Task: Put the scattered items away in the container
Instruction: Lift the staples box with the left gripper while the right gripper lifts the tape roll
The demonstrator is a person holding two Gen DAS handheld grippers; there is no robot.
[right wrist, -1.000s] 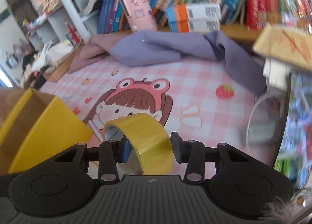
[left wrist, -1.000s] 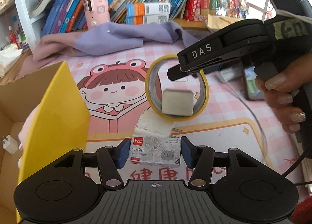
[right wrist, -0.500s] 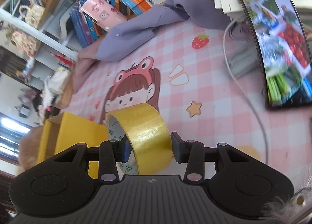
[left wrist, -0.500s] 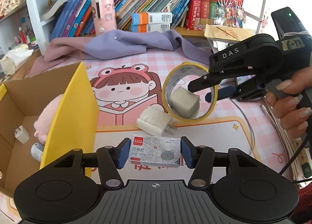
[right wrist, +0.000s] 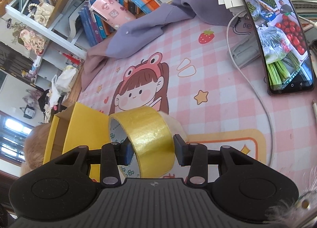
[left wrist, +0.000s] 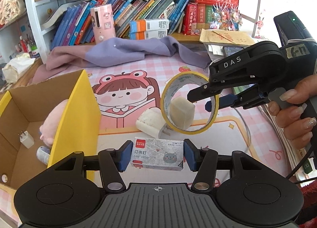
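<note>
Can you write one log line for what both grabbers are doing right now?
left gripper: holds staple box | right gripper: holds tape roll | box: beside, not yet loaded

A pink-and-white checked pattern is seen on the surface point(right wrist: 218, 81); the tape roll point(right wrist: 150, 138) is yellow, the box point(left wrist: 79, 113) yellow with brown inside.

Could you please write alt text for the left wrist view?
The left gripper holds a staple box above a pink mat, beside an open yellow box. To the right, the right gripper holds a yellow tape roll upright.
</note>
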